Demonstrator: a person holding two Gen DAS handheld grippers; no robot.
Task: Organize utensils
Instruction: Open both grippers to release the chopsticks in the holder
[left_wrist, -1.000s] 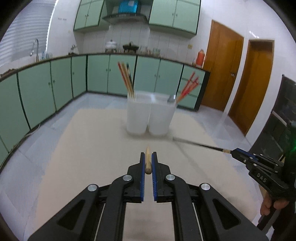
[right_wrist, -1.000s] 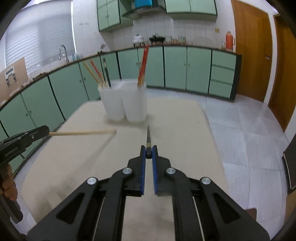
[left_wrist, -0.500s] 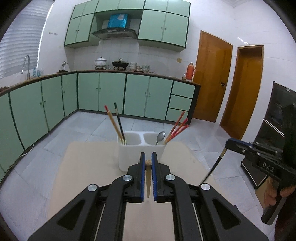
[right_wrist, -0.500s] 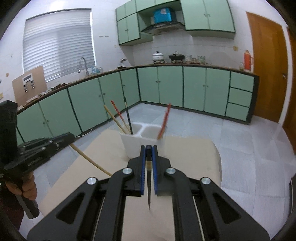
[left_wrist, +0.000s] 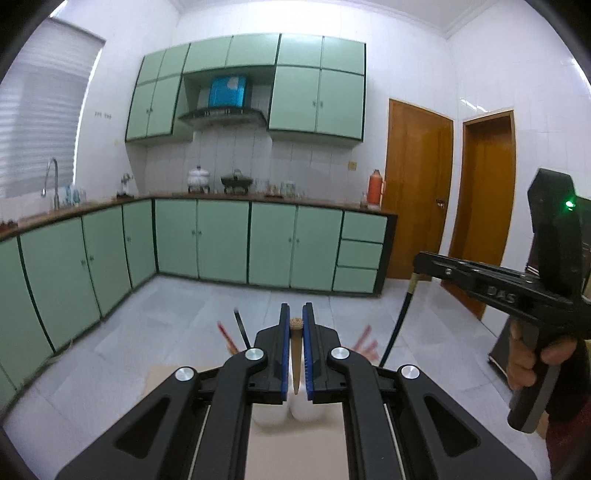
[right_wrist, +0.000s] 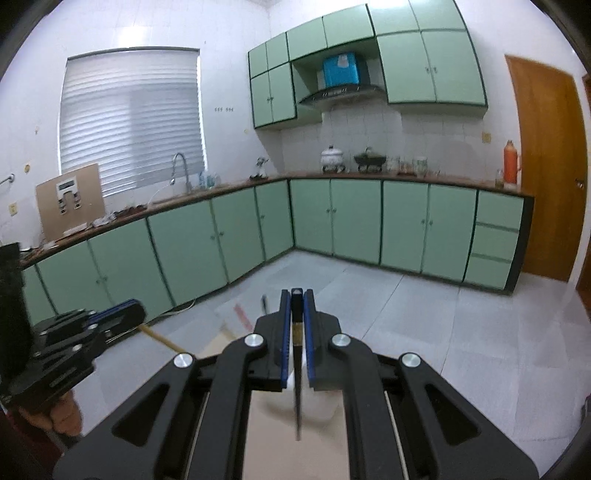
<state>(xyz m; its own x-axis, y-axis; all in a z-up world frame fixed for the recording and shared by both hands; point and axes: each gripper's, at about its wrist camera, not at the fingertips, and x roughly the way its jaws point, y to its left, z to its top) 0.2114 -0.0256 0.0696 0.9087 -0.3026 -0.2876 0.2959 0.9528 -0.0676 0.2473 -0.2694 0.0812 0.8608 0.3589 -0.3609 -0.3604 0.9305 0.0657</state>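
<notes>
Left gripper (left_wrist: 296, 325) clamps wooden chopstick (left_wrist: 295, 360); right gripper (right_wrist: 297, 301) clamps black chopstick (right_wrist: 297, 384); keep tips hanging, centre each over white holder (left_wrist: 304, 408) before lowering

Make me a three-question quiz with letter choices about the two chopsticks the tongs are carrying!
1. Where is the white utensil holder?
A. on the table under the tongs
B. on the kitchen counter
C. on the floor

2. What colour is the chopstick in the right tongs?
A. red
B. black
C. white

3. What are the left tongs doing?
A. standing wide open
B. lying on the table
C. clamped on a wooden chopstick

Answers:
1 A, it sits on the tan table below the tongs.
2 B, a dark stick hangs between the blue pads.
3 C, the tan stick is pinched between the pads.
</notes>
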